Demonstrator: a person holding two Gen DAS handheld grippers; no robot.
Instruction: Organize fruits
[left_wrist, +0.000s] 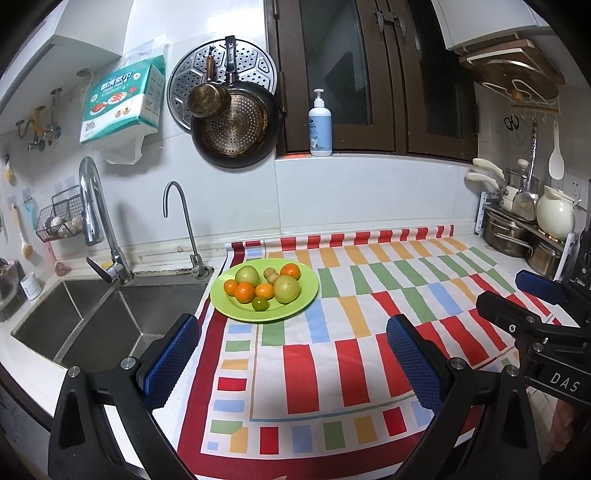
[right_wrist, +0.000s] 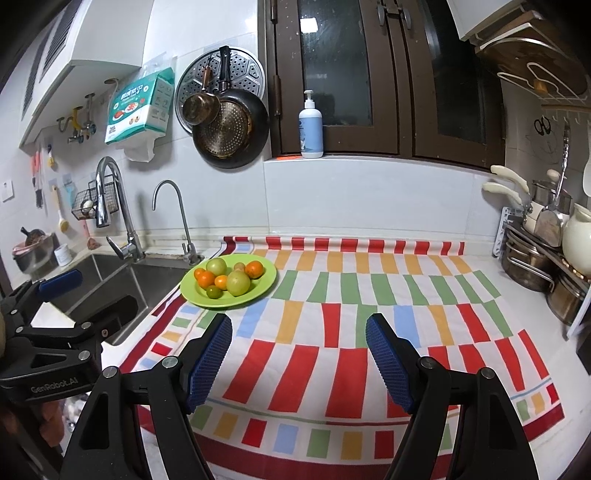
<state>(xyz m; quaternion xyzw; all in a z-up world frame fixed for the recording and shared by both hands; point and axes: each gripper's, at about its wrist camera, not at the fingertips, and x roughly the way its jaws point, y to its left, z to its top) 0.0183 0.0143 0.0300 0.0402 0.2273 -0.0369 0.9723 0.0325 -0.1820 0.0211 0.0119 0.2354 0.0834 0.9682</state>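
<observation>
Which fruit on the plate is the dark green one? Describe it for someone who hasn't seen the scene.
Find the lime-green plate on the striped cloth, just right of the sink. The small dark green fruit sits at the plate's near edge, in front of the orange ones. It is the smallest round fruit there and far darker than the two large pale green fruits.

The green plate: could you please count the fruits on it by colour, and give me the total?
On the green plate:
Orange fruits: 4, for example the one at the back right
Large yellow-green fruits: 2, for example the front one
Small dark green fruit: 1
Small tan fruits: 2, close together, so this count is less certain
Total: 9
</observation>
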